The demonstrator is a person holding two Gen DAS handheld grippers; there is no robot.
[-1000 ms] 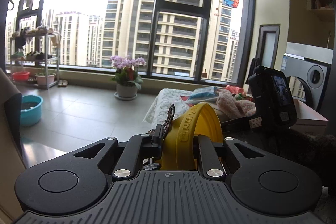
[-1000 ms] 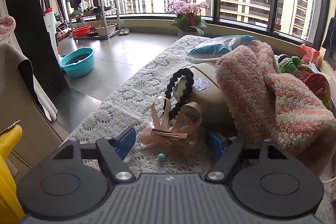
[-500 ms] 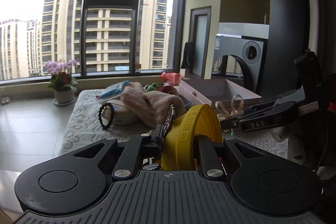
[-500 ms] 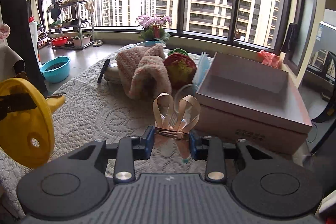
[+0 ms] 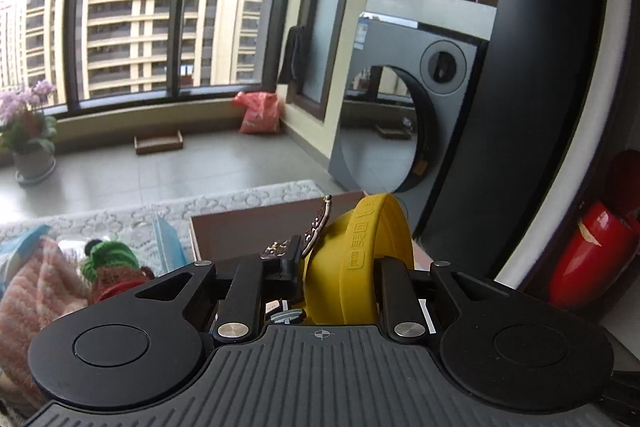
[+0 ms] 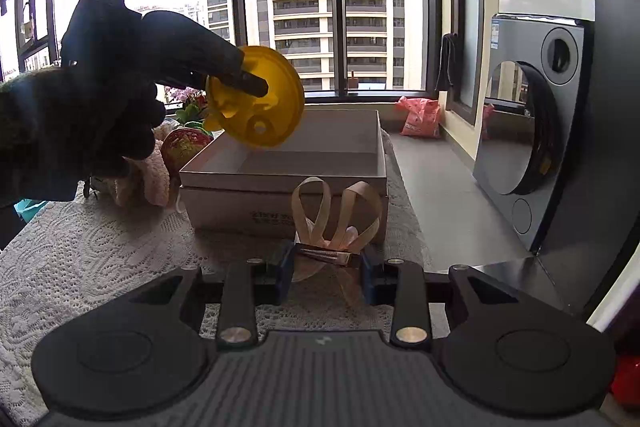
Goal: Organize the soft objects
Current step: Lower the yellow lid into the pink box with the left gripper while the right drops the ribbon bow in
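Hovering above the open box, the left gripper is pinching a yellow disc between its fingers, and a gloved hand is gripping its handle. The right gripper is sitting low in front of the box, its blue pads pressed in on a ribbon bow clip whose loops are standing upright. The box is resting on a lace cloth, with a pink fluffy towel and a knitted toy lying just beside it. A washing machine is standing well off to the right.
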